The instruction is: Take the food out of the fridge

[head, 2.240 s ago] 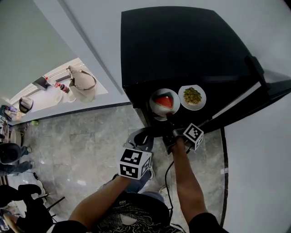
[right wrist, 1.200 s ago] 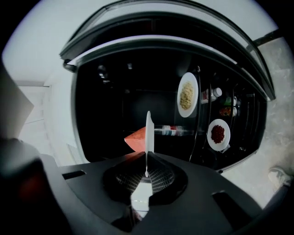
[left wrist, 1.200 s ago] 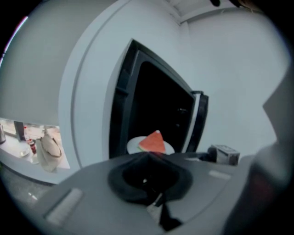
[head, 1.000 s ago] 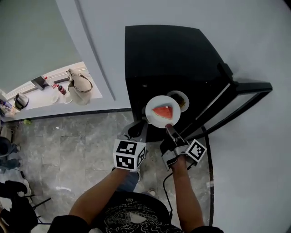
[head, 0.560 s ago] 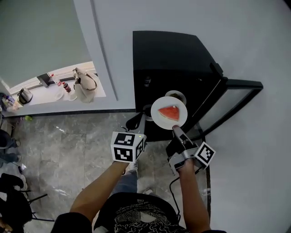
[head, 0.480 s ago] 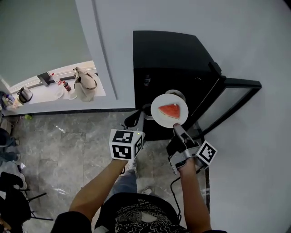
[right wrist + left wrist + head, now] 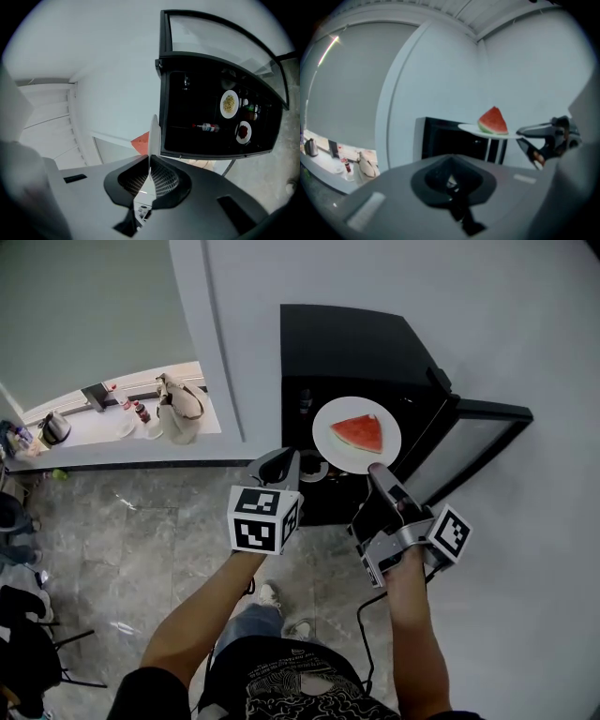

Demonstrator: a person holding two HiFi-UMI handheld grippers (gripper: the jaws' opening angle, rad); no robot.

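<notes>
**Right gripper** (image 7: 149, 169): jaws closed tight on the rim of one round white plate (image 7: 330, 432). The rim passes between the pads as a thin white sliver.

**Left gripper** (image 7: 451, 177): jaws together with nothing in them, carried to the left of the plate and apart from it.

**Load:** one triangular red watermelon wedge with a green rind (image 7: 359, 432), lying near the plate's middle. The plate is held level in the air, outside the fridge, before its open front and at about the height of its top.

**Hard to make out:**
- In the right gripper view the plate is edge-on and the wedge shows only as a red corner.
- In the head view the plate covers the fridge opening, and the interior behind it is dark.

**Black box-shaped fridge** (image 7: 356, 343): one, with its glass door (image 7: 478, 442) swung open to the right.

**Inside the fridge, right gripper view:**
- one white plate of yellowish food (image 7: 228, 104)
- one white plate of dark red food (image 7: 243, 132)
- one small bottle (image 7: 206, 126)
- further jars beside the plates, too small to count

**Surroundings:**
- grey marble floor (image 7: 141, 531)
- white ledge (image 7: 94, 432) bearing one beige bag (image 7: 178, 409) and small items too small to tell apart
</notes>
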